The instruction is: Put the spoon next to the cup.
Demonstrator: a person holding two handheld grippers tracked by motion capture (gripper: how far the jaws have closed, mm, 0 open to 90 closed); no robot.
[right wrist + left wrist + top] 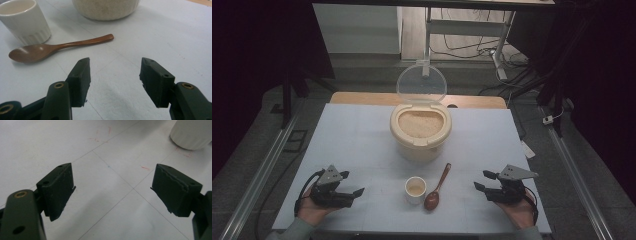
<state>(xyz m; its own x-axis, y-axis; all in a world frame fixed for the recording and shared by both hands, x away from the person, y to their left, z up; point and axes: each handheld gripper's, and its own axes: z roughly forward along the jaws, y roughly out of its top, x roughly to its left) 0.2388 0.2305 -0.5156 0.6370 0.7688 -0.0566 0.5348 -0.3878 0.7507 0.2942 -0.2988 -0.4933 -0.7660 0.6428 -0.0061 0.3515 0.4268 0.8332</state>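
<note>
A cream rice container [420, 131] full of rice stands mid-table with its clear lid [421, 82] tipped up behind it. In front of it are a small white cup [415, 190] and a brown wooden spoon [437, 187], bowl end nearest me. My left gripper [350, 184] rests open at the front left, nothing between its jaws. My right gripper [482, 180] is open at the front right, pointing toward the spoon [57, 47] and cup [25, 21], a short way off and touching neither. The container's base [105, 8] rises behind the spoon in the right gripper view.
The pale blue table top [357, 145] ends close to both hands at the front. A wooden edge [362, 97] runs behind it. Metal rails [259, 175] flank the table, and cables [472, 47] lie on the floor beyond.
</note>
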